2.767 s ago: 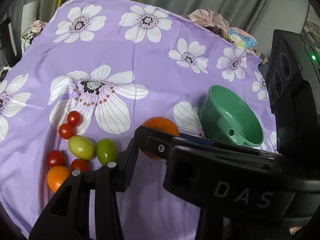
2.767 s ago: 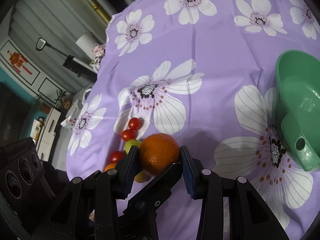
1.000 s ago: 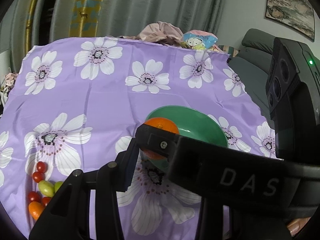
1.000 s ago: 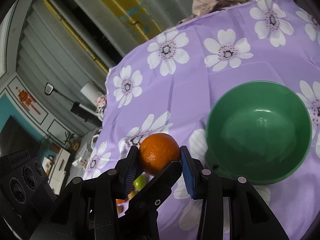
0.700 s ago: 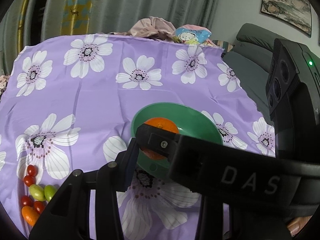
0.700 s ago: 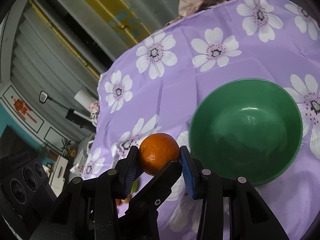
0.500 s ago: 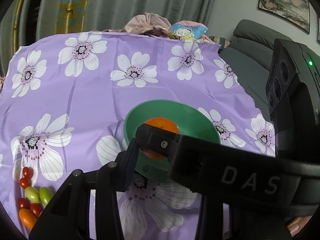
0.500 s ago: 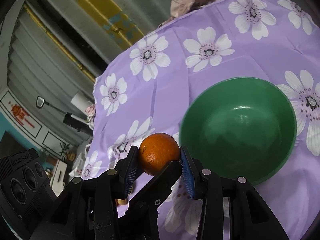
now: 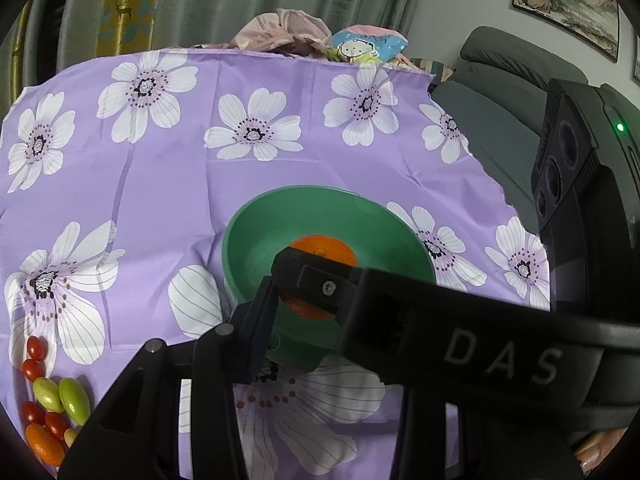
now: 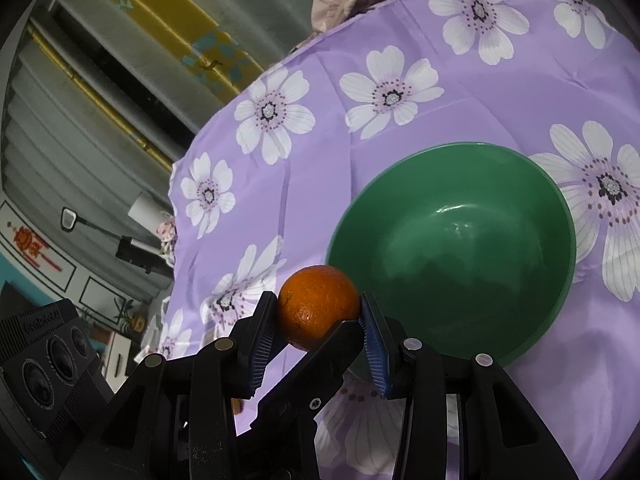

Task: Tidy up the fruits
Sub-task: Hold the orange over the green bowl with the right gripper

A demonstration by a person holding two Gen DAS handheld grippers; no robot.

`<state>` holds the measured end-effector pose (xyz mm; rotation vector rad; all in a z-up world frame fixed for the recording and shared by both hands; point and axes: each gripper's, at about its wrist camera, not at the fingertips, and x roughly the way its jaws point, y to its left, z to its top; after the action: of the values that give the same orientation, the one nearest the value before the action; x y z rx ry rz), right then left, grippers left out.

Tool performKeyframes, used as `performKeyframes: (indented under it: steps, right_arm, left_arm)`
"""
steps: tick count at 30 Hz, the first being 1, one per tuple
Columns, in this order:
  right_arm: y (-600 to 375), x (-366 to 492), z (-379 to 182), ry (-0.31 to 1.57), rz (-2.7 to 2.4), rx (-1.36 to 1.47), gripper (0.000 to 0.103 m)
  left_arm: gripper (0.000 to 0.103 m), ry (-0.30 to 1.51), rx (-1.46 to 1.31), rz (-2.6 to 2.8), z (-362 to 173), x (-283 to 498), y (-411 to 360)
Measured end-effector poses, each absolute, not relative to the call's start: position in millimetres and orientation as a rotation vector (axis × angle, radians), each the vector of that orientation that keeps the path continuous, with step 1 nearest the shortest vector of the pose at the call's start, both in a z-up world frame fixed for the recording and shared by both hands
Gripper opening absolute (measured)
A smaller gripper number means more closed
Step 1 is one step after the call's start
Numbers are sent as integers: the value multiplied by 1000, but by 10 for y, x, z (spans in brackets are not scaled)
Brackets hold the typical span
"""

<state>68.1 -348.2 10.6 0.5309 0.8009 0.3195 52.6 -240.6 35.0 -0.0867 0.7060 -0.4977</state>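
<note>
My right gripper [image 10: 320, 326] is shut on an orange [image 10: 318, 306] and holds it in the air by the near-left rim of an empty green bowl [image 10: 460, 248]. In the left wrist view the same orange [image 9: 324, 254] shows over the bowl [image 9: 280, 236], partly behind the right gripper's body, which crosses the frame. Only the left finger [image 9: 256, 332] of my left gripper shows; its other finger is hidden. A heap of small red, green and orange fruits [image 9: 48, 404] lies at the lower left on the purple flowered cloth.
The cloth [image 9: 180, 184] covers the table. Crumpled pink fabric [image 9: 284, 36] and a cartoon-print bag [image 9: 368, 46] lie at its far edge. A grey sofa [image 9: 504, 80] stands to the right. Curtains hang behind.
Both grippers have moved right, from the fruit heap to the bowl. The orange has stayed in the right gripper and now hangs at the bowl's rim.
</note>
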Motion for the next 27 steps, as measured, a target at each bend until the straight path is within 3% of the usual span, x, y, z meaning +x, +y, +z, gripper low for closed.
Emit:
performKeyframes:
  steps: [27]
  right_arm:
    - [-3664, 777, -64, 857, 224, 575, 44]
  left_arm:
    - [41, 780, -102, -570, 162, 726, -2546]
